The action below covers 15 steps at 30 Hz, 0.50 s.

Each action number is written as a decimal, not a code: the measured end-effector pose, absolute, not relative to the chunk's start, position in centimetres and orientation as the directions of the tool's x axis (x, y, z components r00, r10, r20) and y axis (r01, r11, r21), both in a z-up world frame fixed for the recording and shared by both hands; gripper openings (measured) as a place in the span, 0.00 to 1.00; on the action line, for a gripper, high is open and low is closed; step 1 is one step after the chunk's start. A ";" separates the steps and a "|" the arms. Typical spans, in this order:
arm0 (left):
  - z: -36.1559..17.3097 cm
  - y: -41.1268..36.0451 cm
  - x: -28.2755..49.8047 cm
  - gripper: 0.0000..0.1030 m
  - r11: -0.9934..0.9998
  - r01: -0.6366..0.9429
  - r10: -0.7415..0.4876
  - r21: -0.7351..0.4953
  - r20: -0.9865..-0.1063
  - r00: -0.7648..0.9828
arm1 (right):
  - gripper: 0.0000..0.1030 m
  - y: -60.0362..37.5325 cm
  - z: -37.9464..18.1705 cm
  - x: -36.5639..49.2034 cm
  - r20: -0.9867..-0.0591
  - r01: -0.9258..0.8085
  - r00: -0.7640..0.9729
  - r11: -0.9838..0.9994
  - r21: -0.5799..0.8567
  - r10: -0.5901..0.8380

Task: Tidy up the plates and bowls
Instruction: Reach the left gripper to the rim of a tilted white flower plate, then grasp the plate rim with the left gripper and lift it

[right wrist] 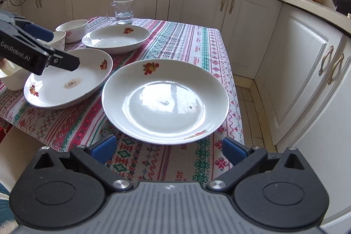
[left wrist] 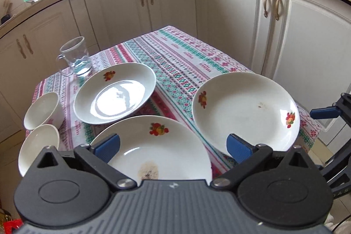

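Three white plates with fruit prints lie on the patterned tablecloth [left wrist: 175, 54]. My left gripper [left wrist: 173, 148] is open above the near edge of the stained plate [left wrist: 158, 142], touching nothing. A clean plate [left wrist: 115, 92] lies behind it and a third plate [left wrist: 245, 111] to the right. Two white bowls [left wrist: 41, 110] [left wrist: 38, 146] stand at the left edge. My right gripper [right wrist: 169, 150] is open just short of the third plate [right wrist: 165, 100]. In the right wrist view the left gripper [right wrist: 63, 48] hangs over the stained plate [right wrist: 68, 80].
A glass mug [left wrist: 75, 56] holding a little water stands at the table's far left corner. White cabinets [left wrist: 230, 14] and a cluttered counter wrap around the table. A tiled floor gap [right wrist: 248, 89] runs along the table's right side. Another white rounded object [right wrist: 13, 80] shows at the left edge.
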<state>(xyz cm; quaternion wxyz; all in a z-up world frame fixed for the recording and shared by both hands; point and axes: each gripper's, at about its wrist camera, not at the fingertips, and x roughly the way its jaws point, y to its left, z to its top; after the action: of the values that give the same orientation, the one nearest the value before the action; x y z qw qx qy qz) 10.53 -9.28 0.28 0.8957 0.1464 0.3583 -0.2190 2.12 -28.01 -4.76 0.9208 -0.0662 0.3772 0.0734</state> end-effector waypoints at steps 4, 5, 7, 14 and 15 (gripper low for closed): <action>-0.1 -11.4 12.0 0.99 0.828 0.554 -0.330 0.088 -0.722 0.608 | 1.00 -28.9 -6.2 2.8 -0.717 -0.202 0.687 0.979 -0.028 0.121; -0.2 -12.0 12.4 0.99 0.822 0.563 -0.335 0.087 -0.725 0.602 | 1.00 -29.0 -6.4 3.0 -0.719 -0.210 0.683 0.977 -0.024 0.129; -0.5 -12.7 13.2 0.99 0.809 0.584 -0.354 0.072 -0.733 0.581 | 1.00 -29.3 -6.9 3.3 -0.722 -0.225 0.677 0.974 -0.018 0.143; -1.9 -15.6 16.3 0.84 0.756 0.654 -0.390 0.031 -0.781 0.487 | 1.00 -30.0 -7.9 4.4 -0.714 -0.290 0.671 0.957 -0.005 0.199; -2.2 -16.0 16.7 0.83 0.746 0.665 -0.390 0.032 -0.788 0.476 | 1.00 -30.1 -7.9 4.5 -0.712 -0.307 0.670 0.952 -0.008 0.210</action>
<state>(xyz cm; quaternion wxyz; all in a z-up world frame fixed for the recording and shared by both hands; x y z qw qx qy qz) 16.71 -16.00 -2.16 0.8422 0.1696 0.4048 -0.3132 4.46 -30.07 -7.95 0.9115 -0.0633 0.3808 0.1417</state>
